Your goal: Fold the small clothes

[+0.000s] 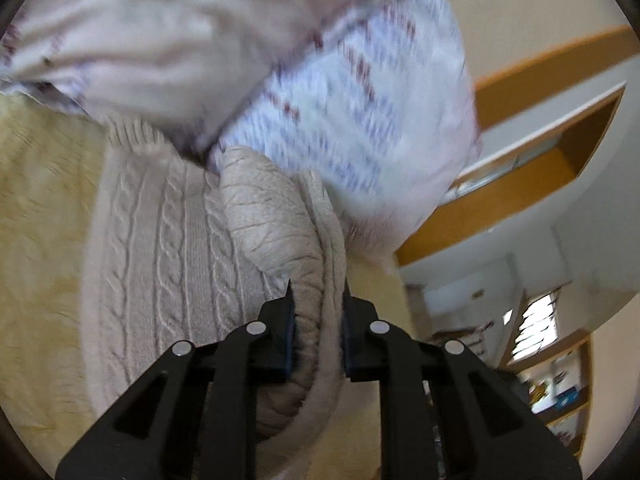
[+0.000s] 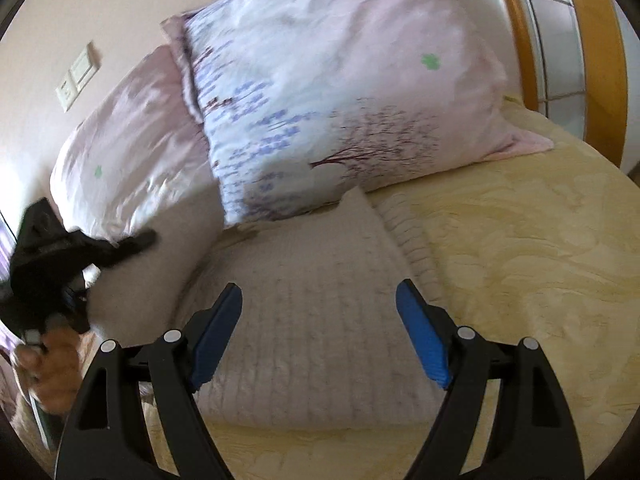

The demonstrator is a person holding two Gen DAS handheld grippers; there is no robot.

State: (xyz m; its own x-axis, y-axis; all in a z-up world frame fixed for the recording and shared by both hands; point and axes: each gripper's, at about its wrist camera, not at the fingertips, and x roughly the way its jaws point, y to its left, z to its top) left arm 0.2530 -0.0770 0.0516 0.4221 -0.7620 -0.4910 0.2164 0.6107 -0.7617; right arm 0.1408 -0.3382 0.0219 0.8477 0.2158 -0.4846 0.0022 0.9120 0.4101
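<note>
Beige cable-knit sweater (image 1: 168, 248) lies on the bed, on the yellow patterned bedspread (image 1: 36, 208), its far end tucked right up against the pillows. In the left wrist view a bunched, ribbed fold of it rises up from the flat part and runs straight between the fingers of the left hand-held gripper (image 1: 318, 296): jaws nearly closed, dark pads pressing the knit on both sides, so it is clamped on the sweater. The flat part with the cable pattern sits to the picture-left of that fold. In the right wrist view the sweater (image 2: 312, 312) looks roughly squared off, one corner pointing toward the pillows, with a ribbed edge showing along its right side. The right hand-held gripper (image 2: 320, 312) hangs over it with the blue pads spread wide and nothing between them; cannot tell if the fingertips touch the knit. At that view's left edge the left hand-held gripper (image 2: 76, 252) shows as a black blur, with the person's hand (image 2: 56, 368) below it. Two pillows behind the sweater: floral pillow (image 2: 340, 112) in pink and pale blue with a tree print, leaning on a plain pink pillow (image 2: 132, 144). A wall switch plate (image 2: 78, 76) sits beside them, wooden headboard (image 2: 600, 60) at top right. Both views motion-blurred.
</note>
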